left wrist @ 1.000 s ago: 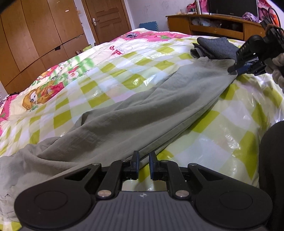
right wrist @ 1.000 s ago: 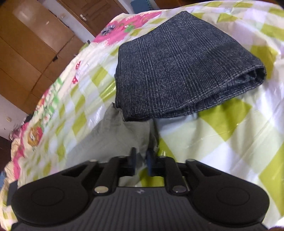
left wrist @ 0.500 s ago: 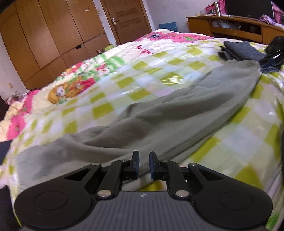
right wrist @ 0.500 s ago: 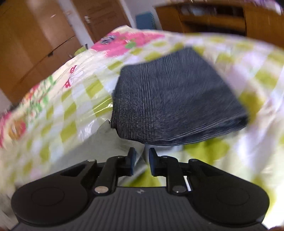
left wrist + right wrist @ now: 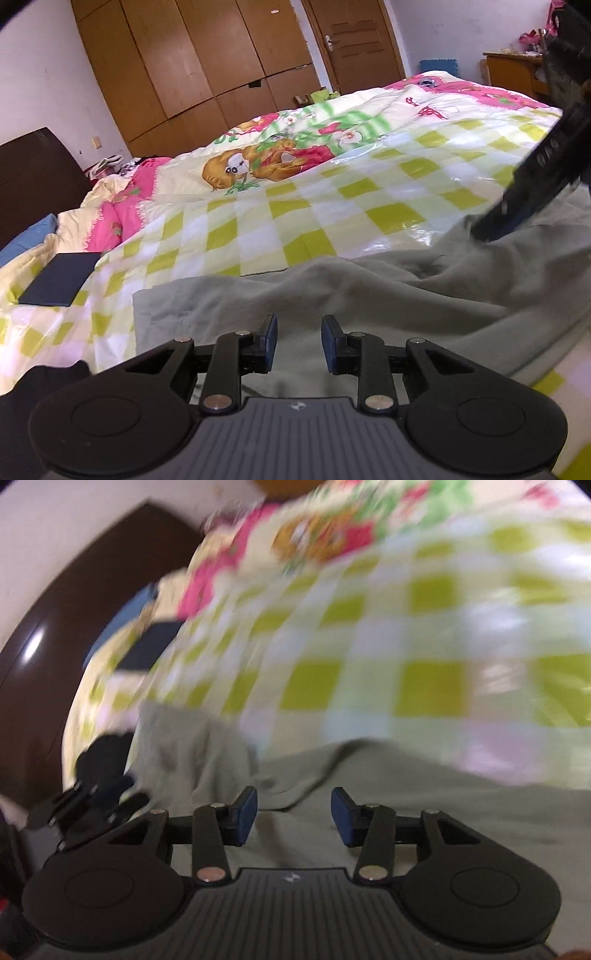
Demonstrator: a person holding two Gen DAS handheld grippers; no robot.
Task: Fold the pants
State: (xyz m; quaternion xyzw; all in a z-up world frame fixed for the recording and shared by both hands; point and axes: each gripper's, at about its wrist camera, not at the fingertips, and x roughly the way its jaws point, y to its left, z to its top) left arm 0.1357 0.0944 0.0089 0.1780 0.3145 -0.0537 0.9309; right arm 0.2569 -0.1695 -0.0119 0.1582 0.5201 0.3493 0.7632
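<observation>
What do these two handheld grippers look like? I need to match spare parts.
Both the left gripper and the right gripper are matte black, with blue pads on their fingers, silver pivot pins, round side discs and a ribbed grey body bearing a small white logo.

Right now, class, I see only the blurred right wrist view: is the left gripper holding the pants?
Observer: No. The left gripper is opening, nothing pinched; the pants lie loose under it.
Operator: That dark patch near the headboard?
Observer: A flat dark rectangle lying on the bed; what it is, I cannot tell.
Operator: And my gripper, seen from there?
Observer: The right gripper, opening and empty, hangs low over the pants at the right; contact unclear.
</observation>
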